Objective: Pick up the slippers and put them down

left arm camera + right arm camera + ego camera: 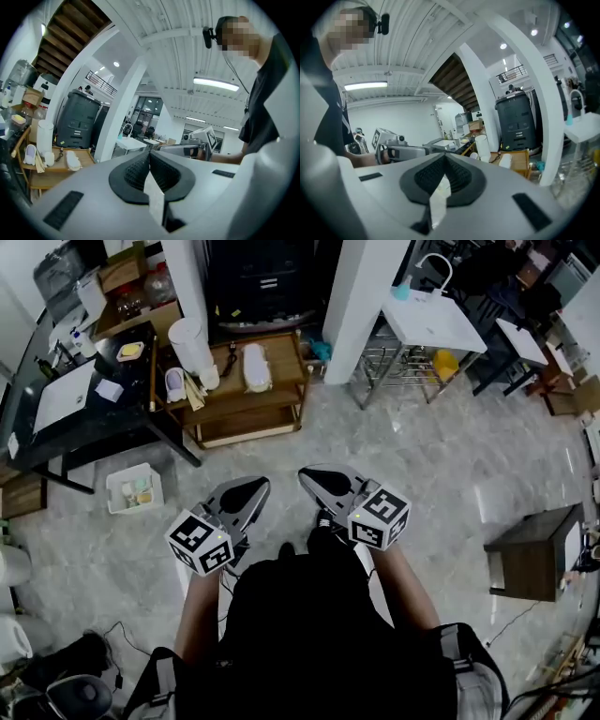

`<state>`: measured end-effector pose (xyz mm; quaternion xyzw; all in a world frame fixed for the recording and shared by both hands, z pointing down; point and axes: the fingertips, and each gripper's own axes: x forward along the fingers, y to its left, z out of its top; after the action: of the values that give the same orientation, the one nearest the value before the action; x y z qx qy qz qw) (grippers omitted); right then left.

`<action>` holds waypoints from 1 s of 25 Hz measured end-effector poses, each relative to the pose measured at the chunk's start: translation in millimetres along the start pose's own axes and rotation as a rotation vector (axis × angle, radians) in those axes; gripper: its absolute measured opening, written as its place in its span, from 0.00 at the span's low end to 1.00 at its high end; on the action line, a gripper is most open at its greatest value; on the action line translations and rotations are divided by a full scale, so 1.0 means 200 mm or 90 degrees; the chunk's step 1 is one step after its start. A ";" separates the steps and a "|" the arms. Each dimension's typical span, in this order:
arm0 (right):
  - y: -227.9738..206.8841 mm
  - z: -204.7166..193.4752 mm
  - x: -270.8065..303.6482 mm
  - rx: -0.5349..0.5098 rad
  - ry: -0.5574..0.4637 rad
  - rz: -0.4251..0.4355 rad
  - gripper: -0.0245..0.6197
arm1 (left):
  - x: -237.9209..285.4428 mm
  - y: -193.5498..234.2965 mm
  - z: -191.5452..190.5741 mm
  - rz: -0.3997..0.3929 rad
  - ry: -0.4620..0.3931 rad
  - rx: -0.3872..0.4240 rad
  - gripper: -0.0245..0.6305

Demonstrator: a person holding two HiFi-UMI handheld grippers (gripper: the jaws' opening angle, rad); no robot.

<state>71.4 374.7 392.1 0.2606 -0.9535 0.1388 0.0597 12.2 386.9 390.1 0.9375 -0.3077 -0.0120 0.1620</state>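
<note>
Standing on the pale marble floor [422, 484], the person holds both grippers close to the body, pointing ahead. The left gripper [255, 486] is clenched, its pads pressed together on nothing. The right gripper [309, 476] is clamped empty in the same way. Well beyond them, a low wooden table [246, 399] carries the slippers. A cream slipper [255, 367] lies near its middle and a lilac-lined slipper [175, 382] at its left end, near a tall white cylinder [190, 345]. Farther right rises a white column [361, 306].
</note>
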 end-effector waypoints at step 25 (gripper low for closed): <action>-0.29 -0.05 0.20 -0.031 0.077 0.033 0.05 | 0.19 0.31 0.05 0.063 0.039 -0.025 0.06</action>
<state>66.9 310.8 422.9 0.2253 -0.9577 0.1326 0.1202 5.1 315.0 402.8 0.9178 -0.3480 0.0189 0.1905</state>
